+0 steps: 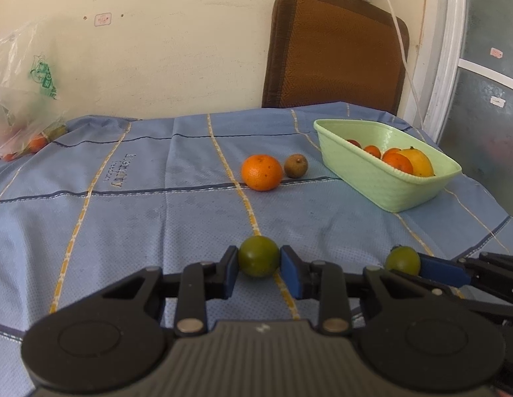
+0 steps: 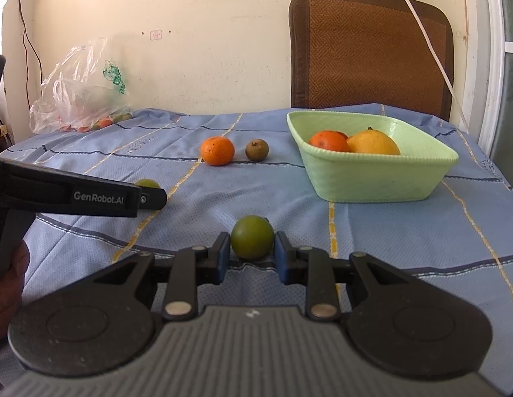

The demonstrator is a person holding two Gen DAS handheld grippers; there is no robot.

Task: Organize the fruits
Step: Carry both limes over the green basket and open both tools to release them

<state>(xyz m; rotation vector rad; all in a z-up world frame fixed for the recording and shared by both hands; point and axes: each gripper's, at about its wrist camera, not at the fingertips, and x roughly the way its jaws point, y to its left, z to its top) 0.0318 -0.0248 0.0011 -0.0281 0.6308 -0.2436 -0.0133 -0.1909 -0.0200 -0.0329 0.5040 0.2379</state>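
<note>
My left gripper [image 1: 259, 258] is shut on a green citrus fruit [image 1: 258, 255] low over the blue tablecloth [image 1: 124, 218]. My right gripper [image 2: 252, 243] is shut on a second green fruit [image 2: 252, 236], which also shows in the left wrist view [image 1: 402, 259]. An orange [image 1: 261, 172] and a small brown fruit [image 1: 295, 165] lie together mid-table. A light green basket [image 1: 382, 182] at the right holds several orange fruits and a yellow one [image 1: 418, 162]. In the right wrist view the basket [image 2: 372, 178] is ahead to the right, and the left gripper's side [image 2: 91, 195] crosses the left edge.
A clear plastic bag [image 2: 81, 99] with more fruit sits at the table's far left corner. A brown chair back [image 2: 372, 49] stands behind the table against the wall. A white cable [image 2: 428, 43] hangs from a wall socket.
</note>
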